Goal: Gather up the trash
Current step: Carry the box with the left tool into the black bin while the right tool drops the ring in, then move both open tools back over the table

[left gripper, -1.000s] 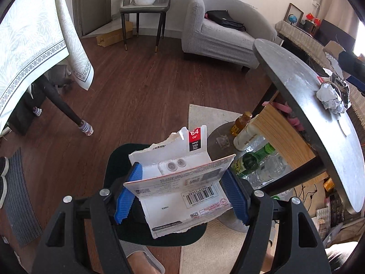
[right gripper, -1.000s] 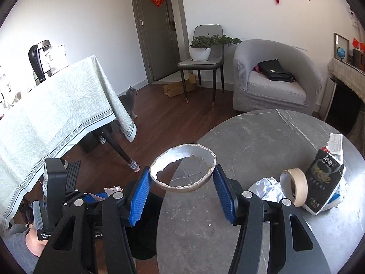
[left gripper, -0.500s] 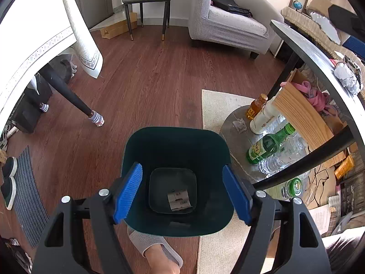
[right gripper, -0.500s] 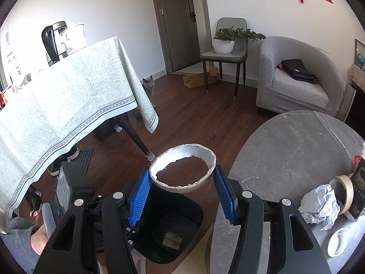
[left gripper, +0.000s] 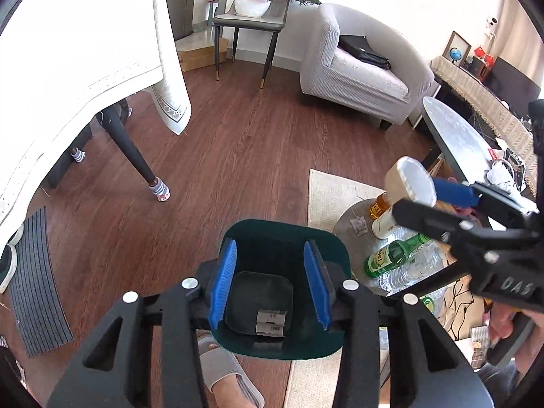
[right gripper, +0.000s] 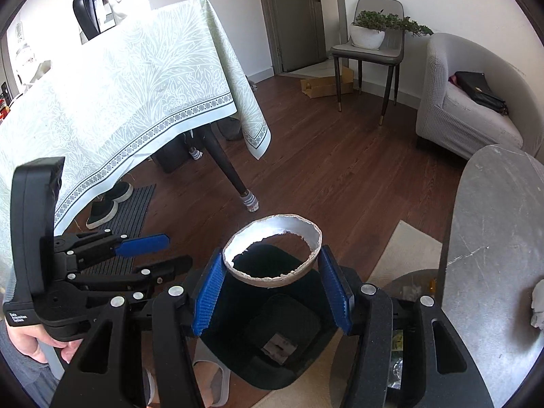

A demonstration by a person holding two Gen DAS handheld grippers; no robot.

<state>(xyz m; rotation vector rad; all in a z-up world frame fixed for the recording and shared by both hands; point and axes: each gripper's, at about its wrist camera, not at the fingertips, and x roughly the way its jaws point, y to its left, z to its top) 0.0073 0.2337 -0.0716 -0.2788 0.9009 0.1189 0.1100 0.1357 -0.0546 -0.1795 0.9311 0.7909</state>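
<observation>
Left tool [left gripper: 270, 280], lower centre of left view: jaws apart with nothing between them, and they have just been closing. Directly beyond it, dark green bin [left gripper: 335, 248] on the floor; torn card packaging [left gripper: 271, 321] lies on its bottom. Right tool [right gripper: 272, 289], lower centre of right view: clamped on an emptied tape ring [right gripper: 272, 255], held above the bin's opening. Bottles [left gripper: 391, 258] just right of the bin. Grey round counter [right gripper: 493, 238] at right edge; crumpled paper [left gripper: 499, 173] on it, far right.

Round table [right gripper: 493, 224] cut off rightward
</observation>
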